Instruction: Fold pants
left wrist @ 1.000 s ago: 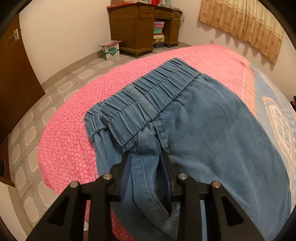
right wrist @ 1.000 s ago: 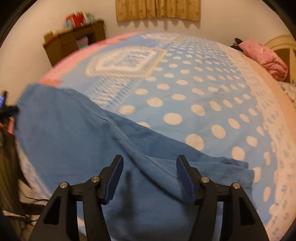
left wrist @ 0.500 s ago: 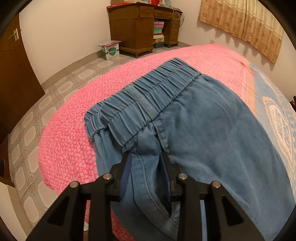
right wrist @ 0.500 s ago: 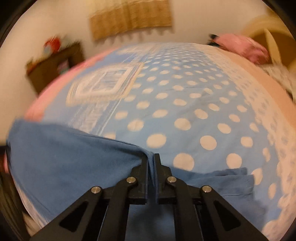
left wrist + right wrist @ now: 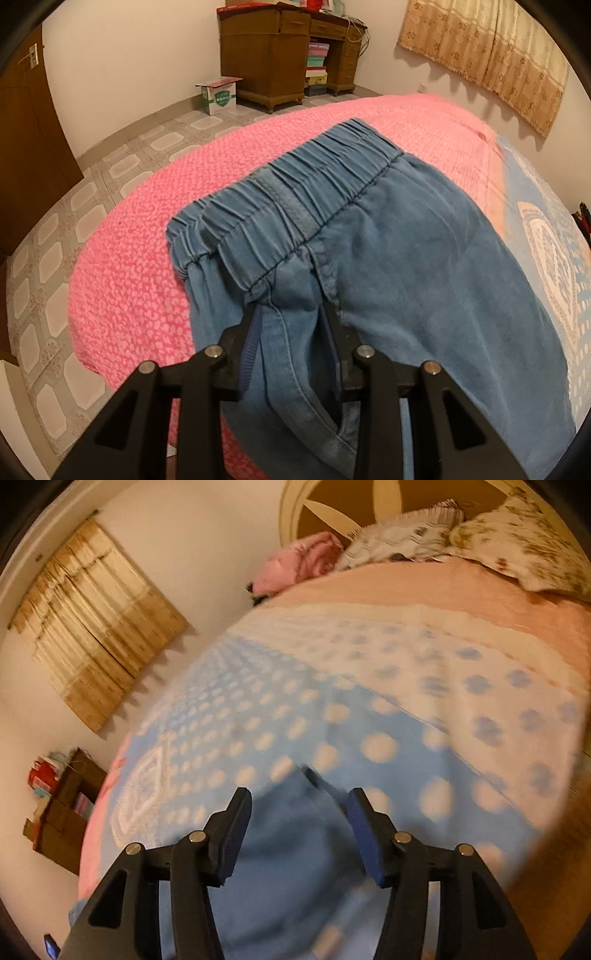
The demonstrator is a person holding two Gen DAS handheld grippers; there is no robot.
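Reopened, right gripper (image 5: 295, 812) stands wide over pants (image 5: 288, 849); left gripper (image 5: 291, 328) stays clamped on them.

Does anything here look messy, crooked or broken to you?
Nothing is damaged or spilled. The blue pants lie on the bed, a bit rumpled near the waistband, where the left gripper pinches a bunch of cloth. The right gripper view is too blurred to judge.
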